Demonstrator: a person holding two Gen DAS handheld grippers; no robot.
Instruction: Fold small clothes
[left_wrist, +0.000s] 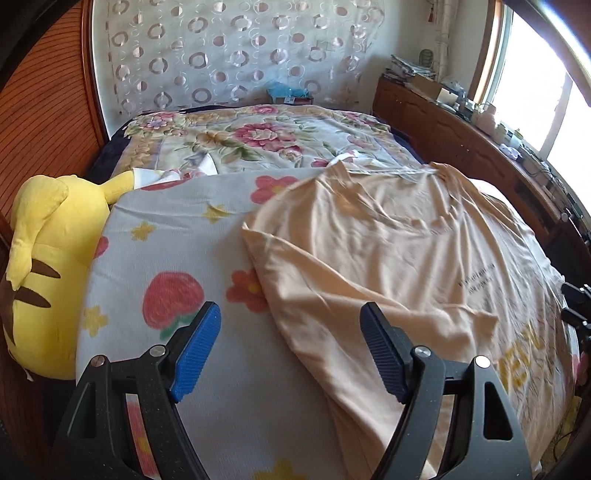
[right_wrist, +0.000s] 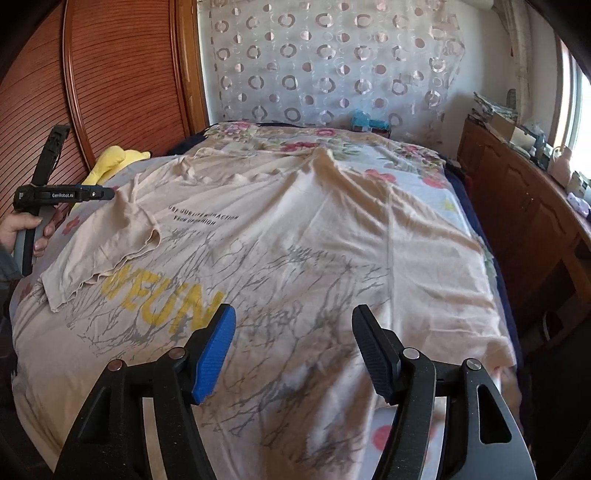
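Left wrist view: a yellow plush toy (left_wrist: 40, 266) is seen far left, then the left gripper (left_wrist: 290, 350), jaws spread and empty, beside the folded left edge of the peach T-shirt (left_wrist: 388, 240). Spread on the bed (left_wrist: 177, 236), the shirt runs near to far beneath the right gripper (right_wrist: 293, 350), likewise open and empty.

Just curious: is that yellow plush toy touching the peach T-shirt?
Apart. The left wrist view shows the plush at the bed's edge, with bare flowered sheet between it and the shirt.
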